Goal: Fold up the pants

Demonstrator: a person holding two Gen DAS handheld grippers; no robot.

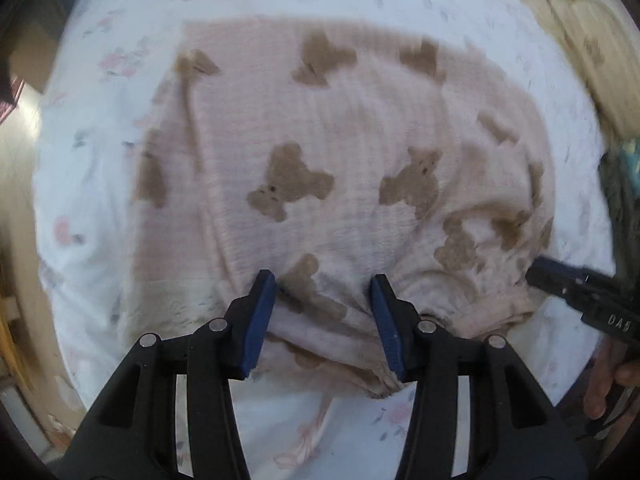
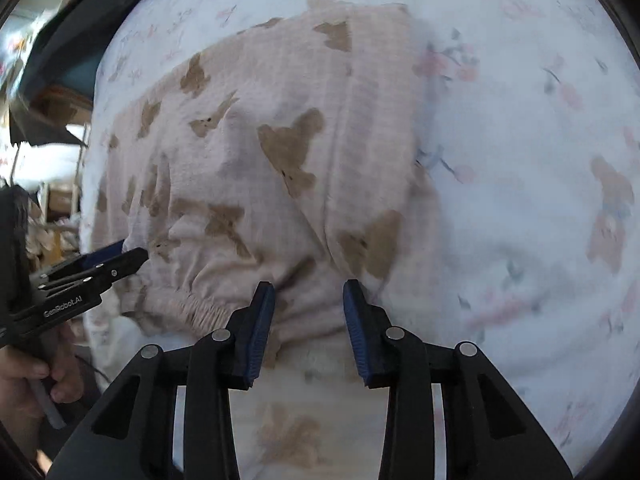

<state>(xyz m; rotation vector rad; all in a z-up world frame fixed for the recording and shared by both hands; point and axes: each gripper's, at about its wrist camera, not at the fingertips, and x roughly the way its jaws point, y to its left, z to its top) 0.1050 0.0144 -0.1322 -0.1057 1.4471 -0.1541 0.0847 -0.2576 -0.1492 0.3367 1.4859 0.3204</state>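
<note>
My left claw [image 1: 323, 294] sits partly open over the near edge of the pants [image 1: 320, 152], cloth between the pads but not pinched, nothing held. My right claw [image 2: 309, 300] same: partly open, pads either side of the gathered waistband [image 2: 192, 304], no grip.

Each claw shows in the other's view, so both are at the near hem, left one at the left end, right one at the right end.

Pants lie on the bed sheet [image 1: 100, 160], white with small pink flowers, and look already folded into a compact block with a straight far edge. I judge at least one fold is done and just let go; left to do is maybe one more fold and smoothing.

Look: pale pink, waffle-like texture, brown bear prints, soft, rumpled near the elastic, flatter farther out. Frames slightly blurred.
</note>
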